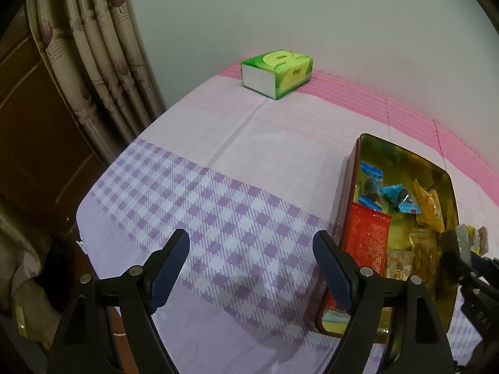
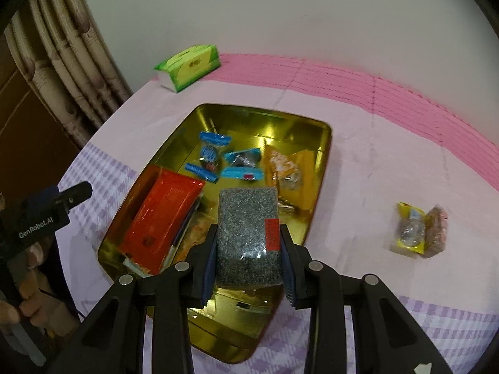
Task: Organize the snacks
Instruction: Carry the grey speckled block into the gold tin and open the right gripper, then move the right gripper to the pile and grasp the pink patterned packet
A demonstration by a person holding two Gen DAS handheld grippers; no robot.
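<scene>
Two grippers in play. Our right gripper (image 2: 249,255) is clamped on a speckled grey snack pack (image 2: 248,227) with a red label, held above the near part of the gold tin (image 2: 324,143). Our left gripper (image 1: 251,268) stands wide apart with nothing between its pads, over the purple-checked cloth (image 1: 193,193) just left of the tin.

Inside the tin we see a red packet (image 2: 162,218) at the left, blue-wrapped sweets (image 2: 215,155) towards the far side, and yellow-orange packets (image 2: 280,165) at the right. Two more wrapped snacks (image 2: 419,233) lie on the cloth, well to the right of the tin. A green tissue pack (image 2: 190,65) sits far left, by the wall.
</scene>
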